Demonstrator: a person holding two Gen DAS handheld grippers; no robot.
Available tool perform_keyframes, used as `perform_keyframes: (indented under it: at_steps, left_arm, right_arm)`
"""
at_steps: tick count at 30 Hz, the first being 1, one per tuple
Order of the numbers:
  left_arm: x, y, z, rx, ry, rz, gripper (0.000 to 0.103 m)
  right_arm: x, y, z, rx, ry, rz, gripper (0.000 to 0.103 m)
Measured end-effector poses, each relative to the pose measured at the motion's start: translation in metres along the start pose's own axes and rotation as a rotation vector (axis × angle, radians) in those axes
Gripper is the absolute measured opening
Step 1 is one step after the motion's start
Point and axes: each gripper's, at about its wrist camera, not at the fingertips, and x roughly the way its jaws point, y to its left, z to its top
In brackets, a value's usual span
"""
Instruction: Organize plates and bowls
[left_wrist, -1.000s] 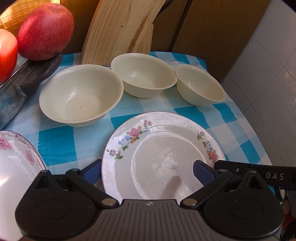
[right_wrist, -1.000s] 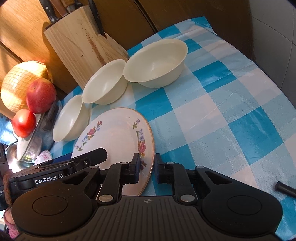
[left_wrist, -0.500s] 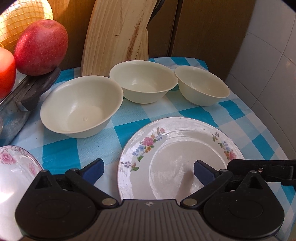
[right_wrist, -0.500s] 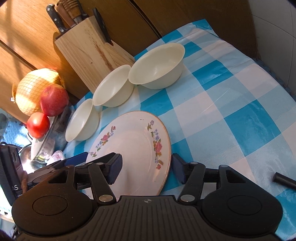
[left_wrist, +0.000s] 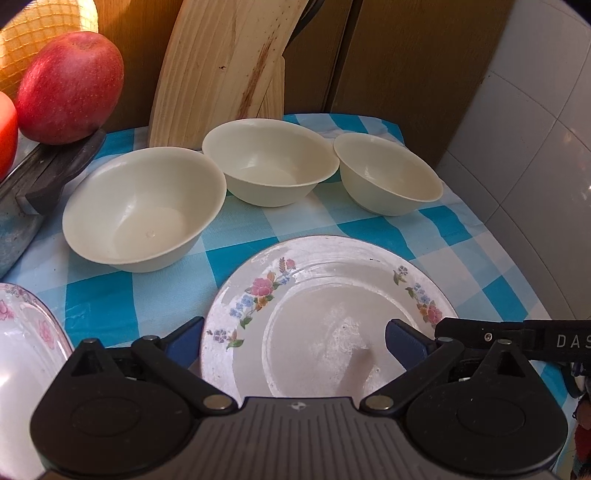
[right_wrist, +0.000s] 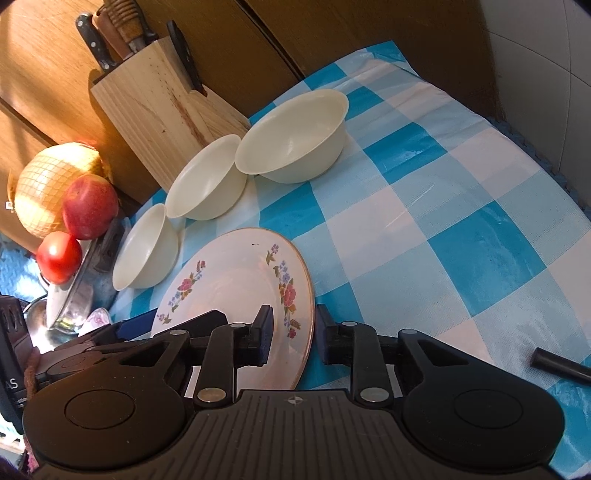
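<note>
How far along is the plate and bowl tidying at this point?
Nothing looks stacked yet. In hand: the right gripper, jaws closing, straddles the rim of the floral plate. Left: three cream bowls sit separately by the knife block, and a second plate lies apart.

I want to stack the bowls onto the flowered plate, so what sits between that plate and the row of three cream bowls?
Nothing: in the left wrist view only bare checked tablecloth separates the flowered plate from the three cream bowls.
</note>
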Motion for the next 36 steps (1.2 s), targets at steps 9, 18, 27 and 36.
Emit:
perform_keyframes:
  at_steps: [9,18,27,36]
  left_arm:
    - [-0.018,-0.007,0.005,0.012,-0.056,0.014,0.096]
    - [-0.030,-0.010,0.011,0.007,-0.086,0.021,0.096]
    - [-0.041,-0.012,0.010,0.008,-0.104,0.046,0.096]
    - [-0.057,-0.011,0.004,0.009,-0.115,0.058,0.096]
  right_arm:
    - [-0.003,0.005,-0.001,-0.028,-0.004,-0.013,0.032]
    - [-0.014,0.005,0.003,-0.007,-0.047,0.019,0.032]
    - [-0.016,0.007,0.001,-0.009,-0.039,0.026,0.032]
    - [-0.017,0.012,-0.003,-0.021,-0.028,0.036,0.032]
